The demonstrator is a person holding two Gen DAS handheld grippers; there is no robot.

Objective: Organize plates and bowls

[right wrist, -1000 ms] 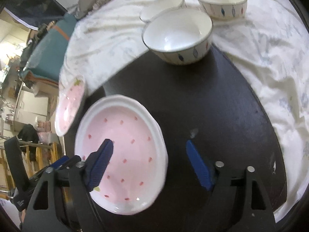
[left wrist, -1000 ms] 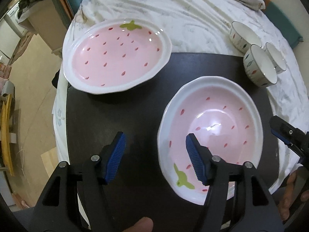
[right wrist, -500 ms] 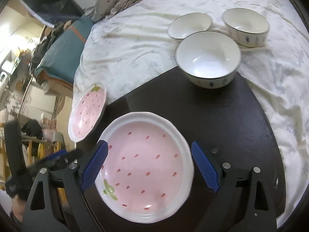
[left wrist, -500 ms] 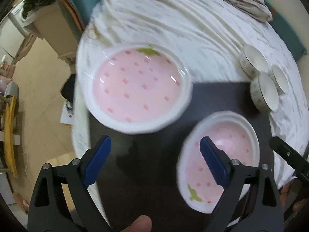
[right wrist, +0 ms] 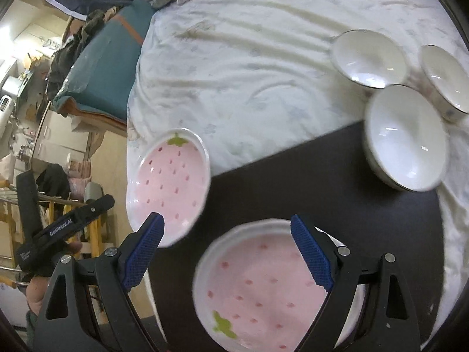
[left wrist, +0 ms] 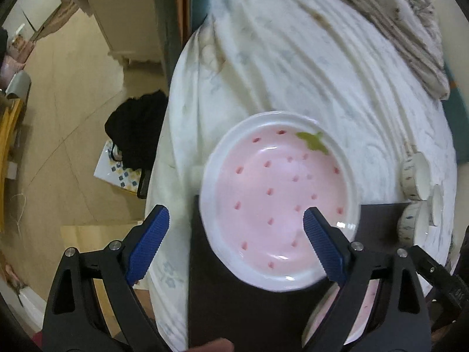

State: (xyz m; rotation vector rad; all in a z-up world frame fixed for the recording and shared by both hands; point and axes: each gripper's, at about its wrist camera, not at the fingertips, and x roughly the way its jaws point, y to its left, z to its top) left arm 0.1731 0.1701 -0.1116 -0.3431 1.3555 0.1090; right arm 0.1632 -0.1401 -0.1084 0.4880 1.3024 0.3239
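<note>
— Right, both grippers are up over the dark tabletop [right wrist: 293,176], and nothing is held. The left gripper [left wrist: 236,242] has its blue pads spread wide, pointing steeply down at the far strawberry plate [left wrist: 278,205].

— Where does that plate sit?

— At the table's far left corner, part of it over the white bedsheet [left wrist: 293,73] behind. One left pad overlaps its near rim in the left wrist view, the other hangs over the sheet off the table's left edge; whether either touches anything I cannot tell.

— And the other side?

— The right gripper [right wrist: 225,249] has its fingers just as wide apart, with the near strawberry plate [right wrist: 263,293] below them on the table's front part, green leaf toward the camera. The pads are not pressing on its rim.

— The bowls?

— Three white bowls, far right. The biggest bowl [right wrist: 406,146] rests at the table's far right corner; the two smaller bowls [right wrist: 369,58] stand on the sheet just behind it, close together.

— Everything sharp?

— No, slightly blurred.
</note>
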